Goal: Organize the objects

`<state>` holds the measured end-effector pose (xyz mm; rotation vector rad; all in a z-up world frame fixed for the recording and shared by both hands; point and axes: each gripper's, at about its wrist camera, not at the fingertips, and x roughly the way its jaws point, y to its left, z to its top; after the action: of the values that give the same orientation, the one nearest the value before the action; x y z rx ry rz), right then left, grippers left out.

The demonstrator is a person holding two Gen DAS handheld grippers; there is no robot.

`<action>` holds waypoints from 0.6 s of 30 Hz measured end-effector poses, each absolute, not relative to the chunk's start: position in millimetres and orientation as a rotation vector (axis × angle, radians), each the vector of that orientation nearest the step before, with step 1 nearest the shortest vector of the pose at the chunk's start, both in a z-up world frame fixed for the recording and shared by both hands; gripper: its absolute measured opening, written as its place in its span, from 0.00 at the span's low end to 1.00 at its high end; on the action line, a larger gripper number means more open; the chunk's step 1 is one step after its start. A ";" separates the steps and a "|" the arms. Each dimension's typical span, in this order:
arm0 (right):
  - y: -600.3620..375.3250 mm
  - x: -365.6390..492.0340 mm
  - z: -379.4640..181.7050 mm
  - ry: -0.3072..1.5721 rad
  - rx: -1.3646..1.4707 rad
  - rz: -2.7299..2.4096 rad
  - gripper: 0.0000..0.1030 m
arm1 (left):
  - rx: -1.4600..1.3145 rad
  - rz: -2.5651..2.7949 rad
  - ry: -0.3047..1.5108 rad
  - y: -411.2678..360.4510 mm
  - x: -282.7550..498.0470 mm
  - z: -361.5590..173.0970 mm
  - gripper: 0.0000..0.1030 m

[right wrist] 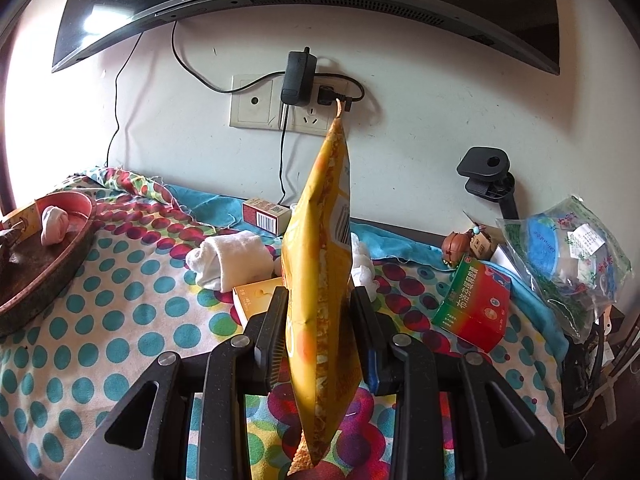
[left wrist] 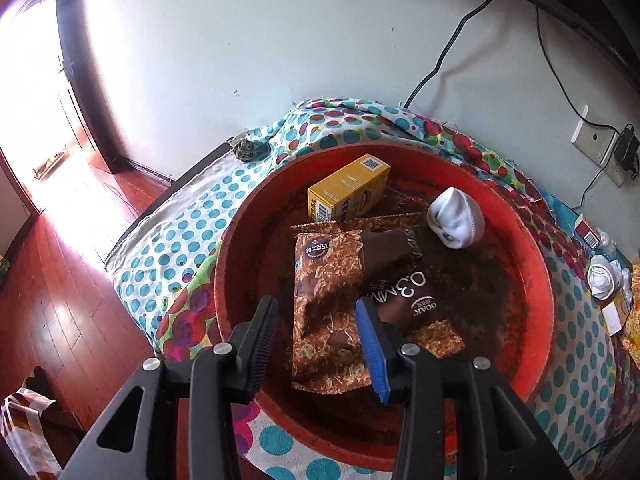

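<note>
Left gripper (left wrist: 316, 336) is held half-open, empty, over basin (left wrist: 536, 280), wrapper (left wrist: 324, 280) dropped; yellow bag (right wrist: 320, 280) is clamped by right gripper (right wrist: 320, 312), prob. next in.

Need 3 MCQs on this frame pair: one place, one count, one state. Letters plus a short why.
1. Where does the yellow box lie?
A. in the red basin
B. on the floor
C. on the wall socket

2. How many brown snack packets lie in the basin?
A. none
B. two
C. five

3. What is the state of the right claw?
A. open and empty
B. shut on the yellow snack bag
C. shut on a sock

Answers: 1 A, the box rests inside the rim at the far side, near the white sock. 2 B, two overlapping packets show below the open left claw. 3 B, both fingers press the bag, which stands on edge between them.
</note>
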<state>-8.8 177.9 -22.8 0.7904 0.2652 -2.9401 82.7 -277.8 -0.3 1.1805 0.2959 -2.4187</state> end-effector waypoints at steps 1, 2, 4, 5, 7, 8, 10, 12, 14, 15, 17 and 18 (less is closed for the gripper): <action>178.4 -8.9 -22.8 0.263 0.790 -2.938 0.29 | 1.163 -2.427 0.284 -272.5 86.5 2.6 0.40; 178.6 -8.3 -22.5 0.262 0.786 -2.940 0.28 | 1.135 -2.449 0.270 -263.3 93.8 5.0 0.41; 179.0 -8.0 -22.1 0.255 0.780 -2.944 0.28 | 1.109 -2.490 0.244 -248.6 102.4 7.4 0.42; 179.4 -8.5 -22.2 0.250 0.780 -2.941 0.28 | 1.105 -2.499 0.236 -243.4 105.6 7.5 0.42; 179.4 -7.7 -21.8 0.249 0.776 -2.947 0.28 | 1.106 -2.535 0.226 -232.3 112.2 7.2 0.43; 179.4 -7.6 -21.9 0.249 0.776 -2.944 0.28 | 1.105 -2.545 0.212 -226.4 115.8 6.5 0.43; 178.4 -7.0 -21.7 0.256 0.771 -2.950 0.27 | 1.090 -2.564 0.167 -216.2 122.3 5.5 0.44; 179.0 -6.2 -21.4 0.252 0.765 -2.945 0.27 | 1.085 -2.580 0.124 -206.9 126.2 3.2 0.44; 178.4 -6.5 -21.9 0.269 0.769 -2.947 0.27 | 1.098 -2.599 0.123 -200.5 129.9 0.0 0.44; 176.8 -6.9 -21.7 0.294 0.774 -2.949 0.27 | 1.118 -2.608 0.133 -198.3 131.1 -2.1 0.44; 175.6 -7.2 -18.2 0.304 0.787 -2.945 0.26 | 1.137 -2.616 0.160 -195.6 134.1 -5.3 0.45; 174.6 -6.8 -14.6 0.308 0.785 -2.942 0.25 | 1.142 -2.622 0.165 -194.7 135.1 -6.0 0.45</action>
<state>-6.8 174.6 -14.6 0.7849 0.3082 -2.9417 135.1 -194.7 -6.0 1.1421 0.1653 -2.6219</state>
